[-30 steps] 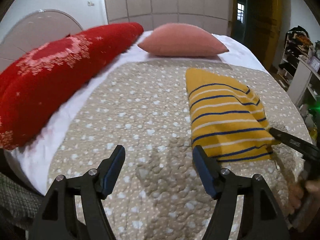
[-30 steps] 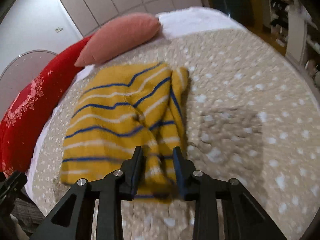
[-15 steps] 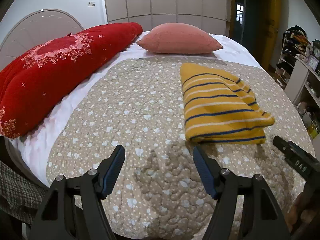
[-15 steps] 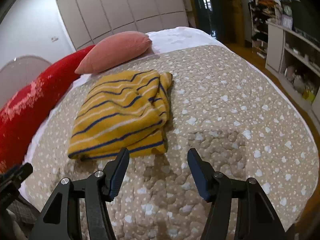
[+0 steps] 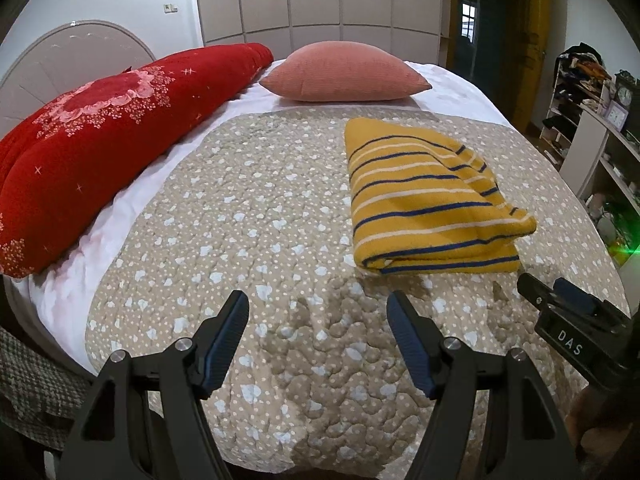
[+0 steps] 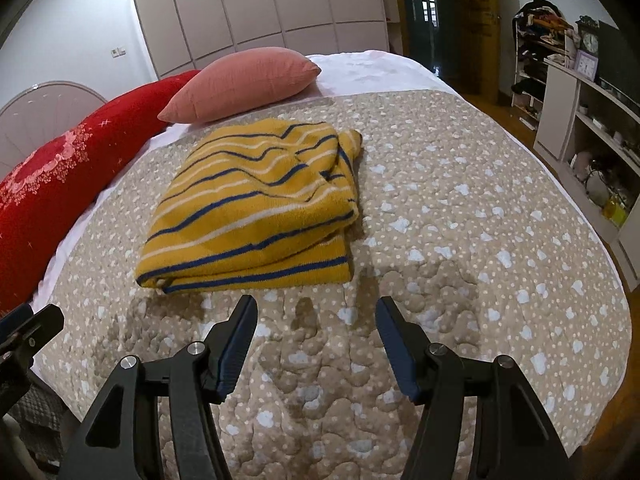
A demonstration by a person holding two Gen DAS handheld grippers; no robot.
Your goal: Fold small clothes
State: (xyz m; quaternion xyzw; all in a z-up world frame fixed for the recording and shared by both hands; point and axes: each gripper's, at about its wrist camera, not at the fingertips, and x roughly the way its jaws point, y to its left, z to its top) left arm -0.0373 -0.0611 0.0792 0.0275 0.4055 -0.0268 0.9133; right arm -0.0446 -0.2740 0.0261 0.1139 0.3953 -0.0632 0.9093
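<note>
A bed (image 5: 248, 216) under a tan dotted quilt (image 6: 460, 208) fills both views, with a white sheet (image 5: 448, 84) showing at the far end and along the left side. A long red bolster (image 5: 100, 152) lies along the left edge, and a pink pillow (image 5: 344, 72) sits across the far end. Shelves (image 6: 580, 92) stand off the right side of the bed.

The top (image 5: 424, 200), yellow with blue and white stripes, lies folded into a rough rectangle on the quilt, right of centre in the left wrist view and left of centre in the right wrist view. Its long axis runs from the near edge of the bed toward the pillow; the stripes run across it. The thick folded edge faces the tools, and a loose bunched corner (image 6: 352, 140) sits at the far right. Bare quilt surrounds it on every side, widest to the left in the left wrist view and to the right in the right wrist view.

The left tool (image 5: 316, 340) hovers over bare quilt, jaws spread, holding nothing. The right tool (image 6: 316, 340) is also spread wide and empty, just short of the top's near edge, touching nothing.
</note>
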